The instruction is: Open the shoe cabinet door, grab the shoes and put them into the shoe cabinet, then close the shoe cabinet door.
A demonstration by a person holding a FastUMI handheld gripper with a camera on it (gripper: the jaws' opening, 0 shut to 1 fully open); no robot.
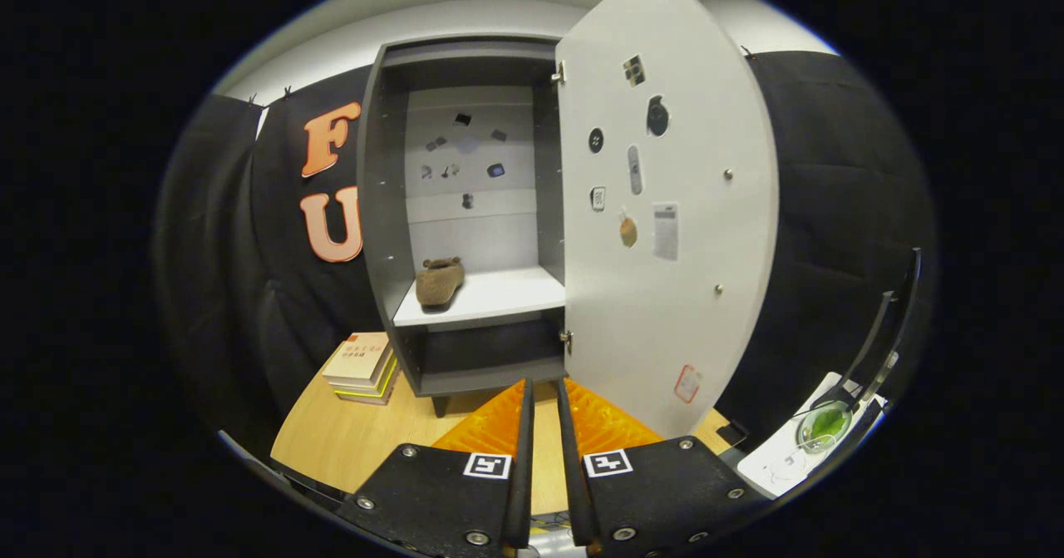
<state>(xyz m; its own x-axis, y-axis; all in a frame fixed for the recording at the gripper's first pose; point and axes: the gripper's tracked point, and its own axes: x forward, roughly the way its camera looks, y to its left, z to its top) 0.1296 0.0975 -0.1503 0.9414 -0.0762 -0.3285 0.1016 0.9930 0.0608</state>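
Shoe (439, 281) on shelf — toe toward nearly closed tool (541, 392).

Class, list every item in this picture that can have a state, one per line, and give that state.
Cabinet door: swung wide open, hinged on its left edge.
Shoe cabinet: open, inside visible.
Brown shoe: lying on the white shelf, at its left side.
Books: stacked flat on the wooden table, left of the cabinet.
Tool: fingers nearly together, nothing between them.

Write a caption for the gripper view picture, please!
Empty claw nearly shut before the open cabinet door, brown shoe already on the shelf.
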